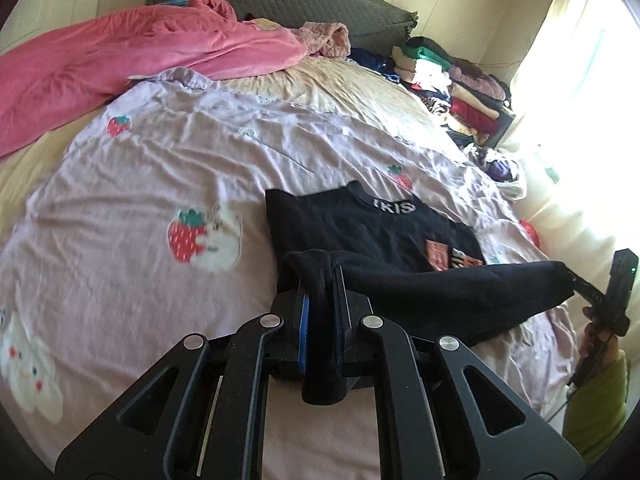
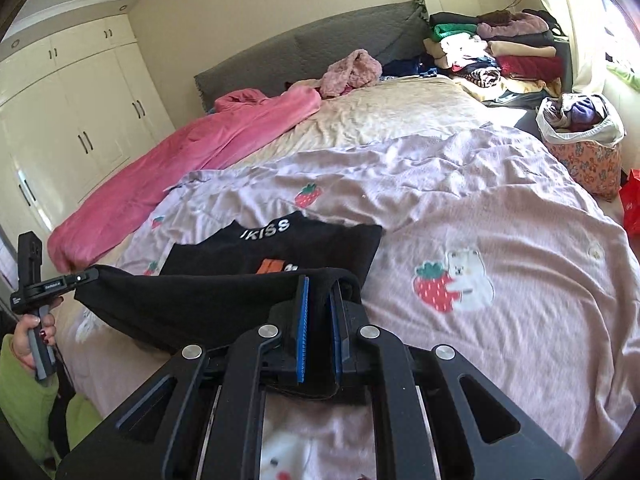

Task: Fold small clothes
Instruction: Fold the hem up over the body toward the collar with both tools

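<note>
Left tool (image 1: 320,280): clamped on a bunched corner of the black top (image 1: 372,232); a fold of cloth hangs out between the blue pads. Right tool (image 2: 320,284): likewise clenched on the opposite corner of the same hem. The hem edge runs taut between the two tools, raised off the bed (image 2: 500,220).

Beyond the lifted edge, the rest of the top lies flat on the pink strawberry-print sheet (image 1: 160,168), collar lettering and an orange chest print facing up.

Handling, judged: light, soft knit, limp; it sags wherever unsupported and creases easily. Not slippery in the pads. The corner grips seem right for a fold: hem corners carried evenly toward the collar should keep the edge straight. Uneven travel would probably skew the fold.

Further back: pink blanket (image 1: 132,52) heaped along the bed's left side, grey headboard (image 2: 320,48), stacked folded clothes (image 2: 500,48) by the window, floral basket (image 2: 580,148).
</note>
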Demonstrator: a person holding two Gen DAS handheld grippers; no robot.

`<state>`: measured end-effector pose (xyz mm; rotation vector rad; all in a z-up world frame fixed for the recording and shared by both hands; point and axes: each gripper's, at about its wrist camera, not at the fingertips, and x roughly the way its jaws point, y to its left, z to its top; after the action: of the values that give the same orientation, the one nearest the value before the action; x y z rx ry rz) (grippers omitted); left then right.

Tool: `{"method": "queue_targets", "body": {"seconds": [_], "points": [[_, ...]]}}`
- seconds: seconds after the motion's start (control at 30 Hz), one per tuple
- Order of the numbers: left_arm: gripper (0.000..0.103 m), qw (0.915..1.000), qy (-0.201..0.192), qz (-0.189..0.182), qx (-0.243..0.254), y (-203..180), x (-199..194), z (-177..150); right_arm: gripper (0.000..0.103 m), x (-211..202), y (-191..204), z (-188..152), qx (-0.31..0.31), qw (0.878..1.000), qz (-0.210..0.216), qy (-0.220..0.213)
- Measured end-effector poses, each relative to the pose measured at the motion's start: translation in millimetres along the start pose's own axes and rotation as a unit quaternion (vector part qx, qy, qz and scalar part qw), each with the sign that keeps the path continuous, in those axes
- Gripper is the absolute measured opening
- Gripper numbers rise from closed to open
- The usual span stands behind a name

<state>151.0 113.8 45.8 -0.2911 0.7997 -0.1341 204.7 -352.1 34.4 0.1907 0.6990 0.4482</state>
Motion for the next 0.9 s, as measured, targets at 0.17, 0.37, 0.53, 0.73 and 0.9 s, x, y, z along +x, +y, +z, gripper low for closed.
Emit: {"method": "queue_targets", "body": {"seconds": [0.17,0.37,0.53,0.73,0.9], "points": [[0.003,0.9998,0.002,0.017,0.006,1,20,15,0.008,20,-6,14,0.006,1.000,-0.006,0.000],[0.004,0.9988,-0.003,0.044,0.022,-1,38,27,0.008,37,-8,27,0.000,1.000,-0.013,-0.003],[0.004,0.9982,-0.001,0.054,0.026,-1,52,31,0.008,59,-14,33,-0.005,0.999,-0.031,0.008],[0.004,0.9963,0.003,0.077,0.040,-1,75,33,0.008,87,-19,33,-0.008,0.998,-0.052,0.030],[0.004,0.9955,0.011,0.086,0.038,7,95,34,0.008,109,-21,30,-0.016,0.996,-0.076,0.049]]}}
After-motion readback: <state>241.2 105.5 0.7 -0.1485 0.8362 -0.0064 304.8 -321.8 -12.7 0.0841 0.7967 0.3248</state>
